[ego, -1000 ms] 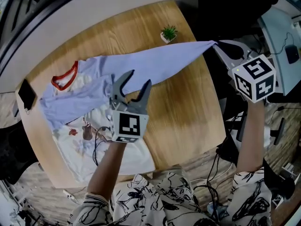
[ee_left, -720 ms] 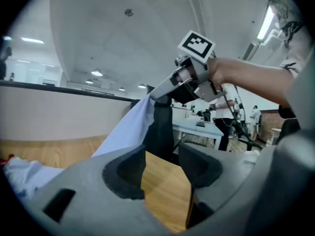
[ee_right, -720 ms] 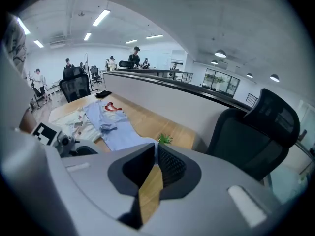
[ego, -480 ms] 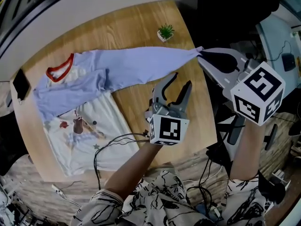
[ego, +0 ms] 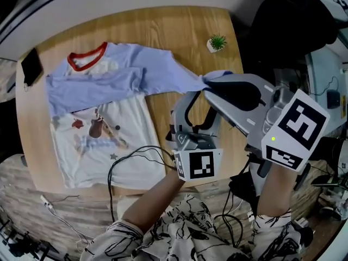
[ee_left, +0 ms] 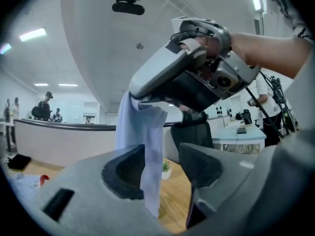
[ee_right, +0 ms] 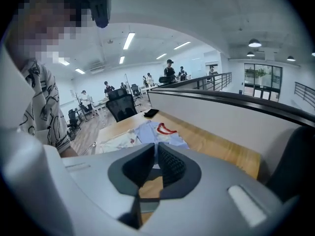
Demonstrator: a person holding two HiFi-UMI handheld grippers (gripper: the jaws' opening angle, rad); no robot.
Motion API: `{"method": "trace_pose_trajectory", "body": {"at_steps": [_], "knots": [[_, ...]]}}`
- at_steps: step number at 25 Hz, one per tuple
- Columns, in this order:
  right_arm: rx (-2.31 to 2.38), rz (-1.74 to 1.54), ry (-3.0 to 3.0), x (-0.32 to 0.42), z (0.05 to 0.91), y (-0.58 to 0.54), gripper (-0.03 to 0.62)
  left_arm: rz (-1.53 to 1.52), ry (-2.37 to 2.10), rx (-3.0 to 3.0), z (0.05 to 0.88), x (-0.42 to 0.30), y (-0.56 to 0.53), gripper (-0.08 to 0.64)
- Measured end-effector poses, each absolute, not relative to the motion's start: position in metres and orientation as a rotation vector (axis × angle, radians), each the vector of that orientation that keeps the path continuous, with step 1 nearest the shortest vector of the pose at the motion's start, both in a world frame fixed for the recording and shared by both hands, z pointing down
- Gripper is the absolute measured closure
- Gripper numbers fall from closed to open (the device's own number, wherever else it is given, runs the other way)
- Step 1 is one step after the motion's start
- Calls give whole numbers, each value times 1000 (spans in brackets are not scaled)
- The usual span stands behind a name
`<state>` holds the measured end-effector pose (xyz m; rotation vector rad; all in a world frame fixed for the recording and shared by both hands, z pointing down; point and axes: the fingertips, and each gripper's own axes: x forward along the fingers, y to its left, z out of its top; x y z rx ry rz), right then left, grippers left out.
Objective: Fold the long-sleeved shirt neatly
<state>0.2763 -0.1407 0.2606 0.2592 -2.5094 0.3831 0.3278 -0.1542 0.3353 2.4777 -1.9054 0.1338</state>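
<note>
Shirt lay flat on the table, collar toward the far edge, one sleeve already across the chest. The other sleeve ran off the body and up to the right tongs, which were pinched shut on its cuff end, held above the table. Left tongs were part open, the jaws just opening a bit. The hanging sleeve dropped between them, against one pad with a gap to the other, so no grip there.

Risks, as I judge them:
- The right pinch was only on the tip of the cuff (thin bite). A tug toward the body could slip it out.
- If the left tongs closed off-centre they could bunch the sleeve or miss it, and the fold would crease.
- Pulling the sleeve could drag the body and undo the sleeve already folded.
- A black cable lay over the shirt's hem and could snag or ruck the cloth.
</note>
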Motion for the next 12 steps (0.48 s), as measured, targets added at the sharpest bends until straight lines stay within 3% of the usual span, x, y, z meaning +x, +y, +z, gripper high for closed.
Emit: {"method": "trace_pose_trajectory", "body": {"at_steps": [5,8,12], "knots": [[129,409,-2515,226,262,-112,558,107,-2068,2355,330,277,-144,342],[86,401,-2515,204,263,-104,558,47,-2122,2311,326,250,-136,550],[108,365,-2515,181,264,-114,558,37,-2040,2412,323,225,-121,555]]}}
